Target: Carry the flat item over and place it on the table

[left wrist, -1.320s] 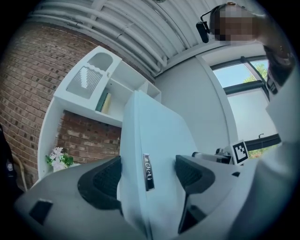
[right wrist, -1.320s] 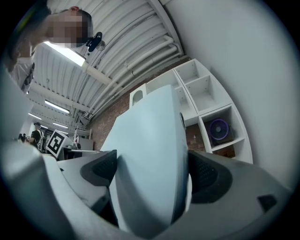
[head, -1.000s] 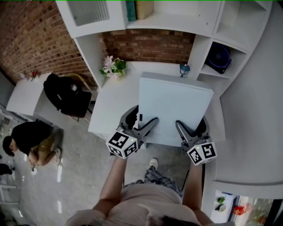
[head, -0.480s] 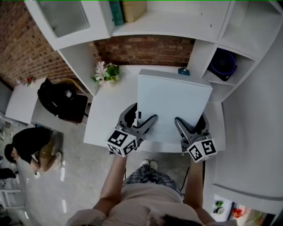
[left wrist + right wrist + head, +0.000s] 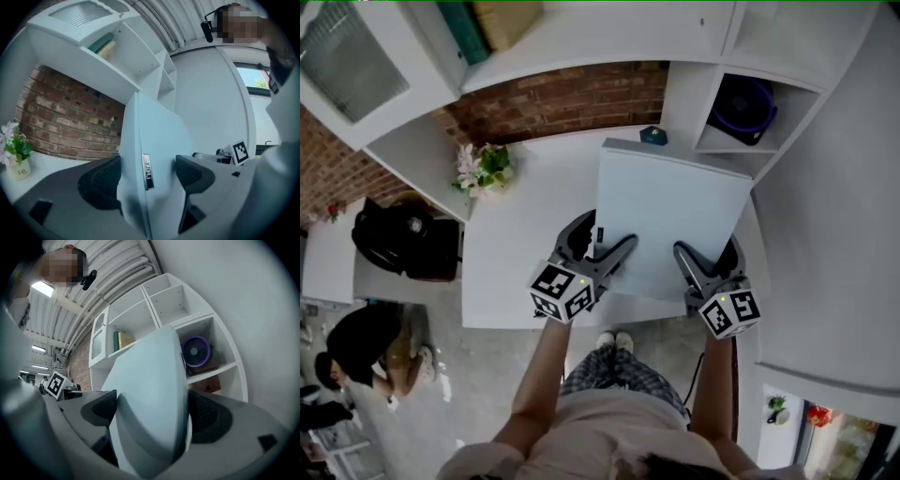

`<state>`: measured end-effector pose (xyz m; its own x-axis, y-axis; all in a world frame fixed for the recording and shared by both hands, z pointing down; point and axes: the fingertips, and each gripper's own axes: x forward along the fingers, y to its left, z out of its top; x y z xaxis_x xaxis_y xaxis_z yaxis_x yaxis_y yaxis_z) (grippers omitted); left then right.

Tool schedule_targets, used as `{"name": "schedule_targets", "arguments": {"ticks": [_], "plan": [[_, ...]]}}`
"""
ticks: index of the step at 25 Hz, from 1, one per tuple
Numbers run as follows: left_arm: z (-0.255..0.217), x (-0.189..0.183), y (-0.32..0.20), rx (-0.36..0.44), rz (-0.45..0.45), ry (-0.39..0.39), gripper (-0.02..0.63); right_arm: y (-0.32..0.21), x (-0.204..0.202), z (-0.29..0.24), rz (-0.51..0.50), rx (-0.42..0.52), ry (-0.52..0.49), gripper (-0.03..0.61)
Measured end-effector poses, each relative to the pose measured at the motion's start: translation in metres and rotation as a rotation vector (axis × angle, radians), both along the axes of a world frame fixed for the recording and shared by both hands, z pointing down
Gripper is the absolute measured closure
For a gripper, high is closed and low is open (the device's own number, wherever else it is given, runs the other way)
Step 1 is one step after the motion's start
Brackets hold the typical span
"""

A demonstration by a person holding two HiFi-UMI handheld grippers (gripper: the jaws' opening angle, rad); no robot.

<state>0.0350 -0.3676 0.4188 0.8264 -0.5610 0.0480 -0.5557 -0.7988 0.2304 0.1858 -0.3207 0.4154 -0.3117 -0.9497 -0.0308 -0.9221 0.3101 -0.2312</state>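
- A brick wall (image 5: 562, 98) and white shelves (image 5: 609, 37) stand behind a white surface (image 5: 525, 253)
- A pale flat board (image 5: 670, 211) is over the right part of the surface, held at its near edge; whether it rests on the surface cannot be told
- The left gripper (image 5: 602, 239) has its fingers (image 5: 101, 183) pinching the board's near left edge, beside a small metal tag (image 5: 146, 171)
- The right gripper (image 5: 710, 255) has its fingers (image 5: 206, 416) pinching the near right edge
- A purple fan (image 5: 742, 105) sits in a shelf cubby
- A flower pot (image 5: 486, 169) stands at the far left of the surface
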Motion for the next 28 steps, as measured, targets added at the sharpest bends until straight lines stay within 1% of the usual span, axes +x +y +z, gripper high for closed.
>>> {"name": "schedule_targets", "arguments": {"ticks": [6,13,21,25,28], "plan": [[0.031,0.046,-0.006,-0.075,0.090,-0.020,0.259,0.008,0.041,0.033,0.100,-0.095,-0.048,0.104],[0.081,0.077,-0.010,-0.181,0.140,-0.051,0.259,0.013,0.069,0.084,0.171,-0.218,-0.090,0.104],[0.144,0.090,-0.013,-0.328,0.148,-0.096,0.259,0.012,0.080,0.145,0.205,-0.386,-0.128,0.103],[0.170,0.090,-0.016,-0.409,0.142,-0.111,0.259,0.009,0.079,0.167,0.208,-0.471,-0.129,0.103],[0.182,0.090,-0.020,-0.451,0.130,-0.118,0.259,0.004,0.080,0.179,0.206,-0.529,-0.149,0.102]]}}
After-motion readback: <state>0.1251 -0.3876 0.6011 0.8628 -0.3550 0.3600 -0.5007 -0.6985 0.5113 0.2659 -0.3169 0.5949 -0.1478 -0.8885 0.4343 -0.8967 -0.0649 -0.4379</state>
